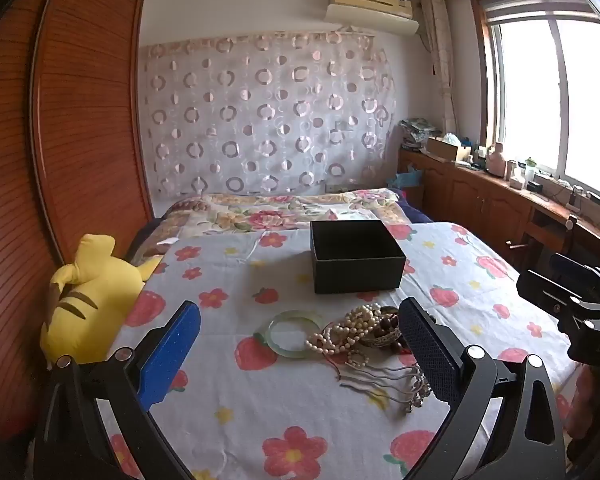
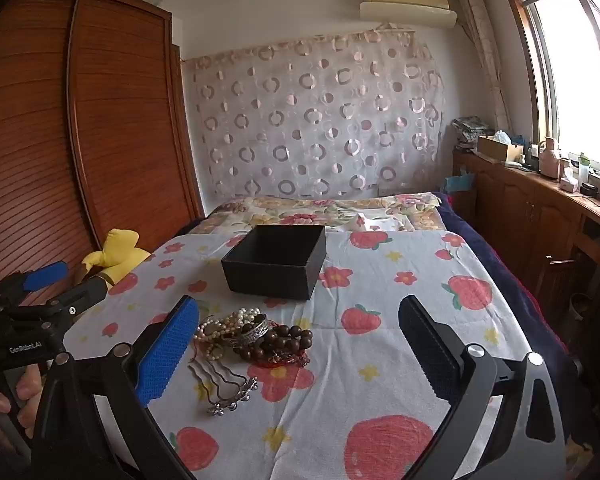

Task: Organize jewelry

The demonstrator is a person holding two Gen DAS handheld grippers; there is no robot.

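The left gripper (image 1: 300, 338) hovers above the near part of the bed (image 1: 228, 412). Its jaws stand wide apart and grip nothing. The right gripper (image 2: 300, 338) hovers beside it, jaws equally wide and also empty.

The jewelry lies in a pile on the strawberry-print sheet (image 2: 400, 292), near the middle of the bed and toward its near edge.

- The green bangle (image 1: 294, 334) lies flat at the left edge of the pile, touching the pearls (image 1: 350, 328).
- The pearls are tangled with a silver bangle (image 2: 249, 330) and dark wooden beads (image 2: 282, 342).
- The hair comb (image 2: 224, 390) lies at the near side of the pile, prongs pointing left.

In the left wrist view the pile sits between the fingers, close to the right finger (image 1: 426, 350). In the right wrist view it sits just beside the blue left finger (image 2: 168, 350).

The black box (image 1: 356, 256) stands open on the sheet, beyond the pile and apart from it. What it contains cannot be determined.

A yellow plush (image 1: 88, 300) rests at the left edge of the bed, against the wardrobe (image 1: 80, 120).
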